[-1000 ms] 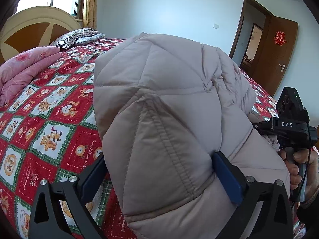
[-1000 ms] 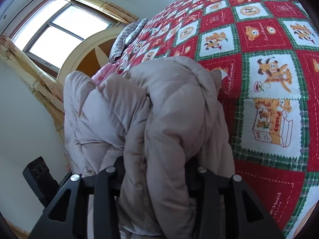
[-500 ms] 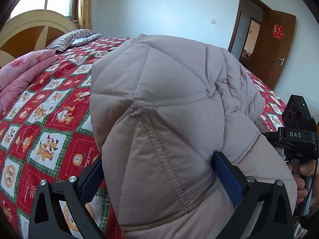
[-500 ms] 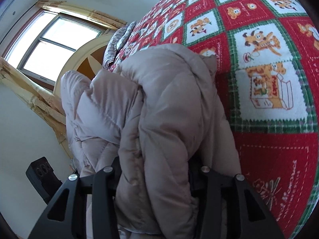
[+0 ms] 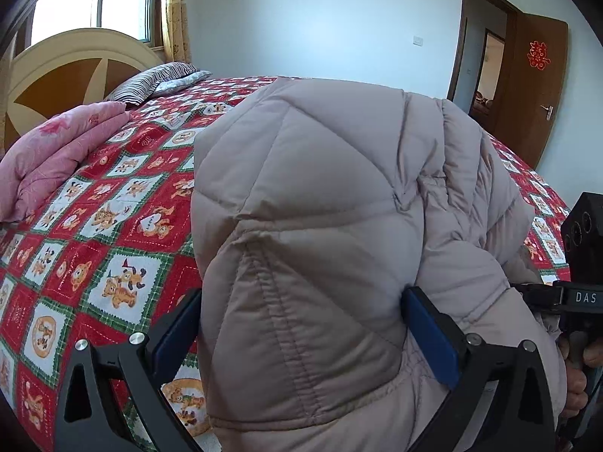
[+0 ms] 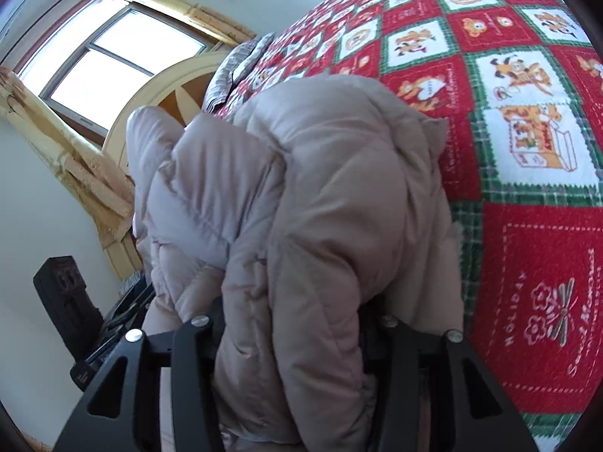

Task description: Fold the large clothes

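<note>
Jacket: a big puffy beige quilted jacket (image 5: 331,226) is held up in the air over the bed, bunched between two grippers.
Left gripper: the black left gripper with blue pads (image 5: 301,324) is squeezed onto a fat fold of the jacket, so its jaws stay fairly wide apart.
Right gripper: the black right gripper (image 6: 294,342) is pinched on another thick bunch of the same jacket, jaws closer together.
Hand: a bare hand (image 5: 580,380) holds the right gripper's handle at the edge of the left view.
Bed: a red and green checked bedspread with cartoon animals (image 5: 113,233) lies under and beside the jacket.
Nearby: a folded pink quilt (image 5: 56,158), a striped pillow (image 5: 150,83) and a round cream and brown headboard (image 5: 75,64) sit further up the bed.
Door: a brown wooden door (image 5: 535,86) stands open far behind.
Change: in the last second the jacket has come across the bed a bit, with both grips the same.
Meaning: I think it is being carried to a flat spot to lay down and fold.
</note>
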`<state>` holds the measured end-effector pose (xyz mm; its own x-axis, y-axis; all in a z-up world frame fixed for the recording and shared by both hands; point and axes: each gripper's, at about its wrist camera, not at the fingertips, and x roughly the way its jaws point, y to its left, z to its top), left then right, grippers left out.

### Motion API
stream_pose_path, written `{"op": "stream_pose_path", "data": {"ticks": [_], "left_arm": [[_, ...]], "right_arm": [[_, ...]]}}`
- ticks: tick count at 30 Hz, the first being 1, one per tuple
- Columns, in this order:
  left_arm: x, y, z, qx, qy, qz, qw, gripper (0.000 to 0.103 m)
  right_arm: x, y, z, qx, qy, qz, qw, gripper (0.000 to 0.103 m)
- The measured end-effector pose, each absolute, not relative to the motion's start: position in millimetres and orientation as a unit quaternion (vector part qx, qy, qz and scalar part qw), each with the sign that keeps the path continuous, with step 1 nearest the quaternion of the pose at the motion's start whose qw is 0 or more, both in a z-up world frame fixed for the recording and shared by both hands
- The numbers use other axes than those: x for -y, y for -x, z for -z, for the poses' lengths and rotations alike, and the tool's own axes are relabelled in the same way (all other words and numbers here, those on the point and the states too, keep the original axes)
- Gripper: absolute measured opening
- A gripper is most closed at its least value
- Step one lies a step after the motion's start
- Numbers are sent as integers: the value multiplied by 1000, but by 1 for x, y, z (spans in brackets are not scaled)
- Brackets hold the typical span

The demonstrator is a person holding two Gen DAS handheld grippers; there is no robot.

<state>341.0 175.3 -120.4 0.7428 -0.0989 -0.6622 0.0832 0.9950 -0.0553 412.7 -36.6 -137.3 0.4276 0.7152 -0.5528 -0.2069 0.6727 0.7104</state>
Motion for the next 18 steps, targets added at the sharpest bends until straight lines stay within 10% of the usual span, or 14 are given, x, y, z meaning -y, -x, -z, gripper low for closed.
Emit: {"op": "stream_pose_path", "data": {"ticks": [18], "left_arm": [[-152, -334, 121, -333, -6, 16, 943, 102]], "right_arm": [[42, -395, 117, -415, -166, -210, 869, 66]]}}
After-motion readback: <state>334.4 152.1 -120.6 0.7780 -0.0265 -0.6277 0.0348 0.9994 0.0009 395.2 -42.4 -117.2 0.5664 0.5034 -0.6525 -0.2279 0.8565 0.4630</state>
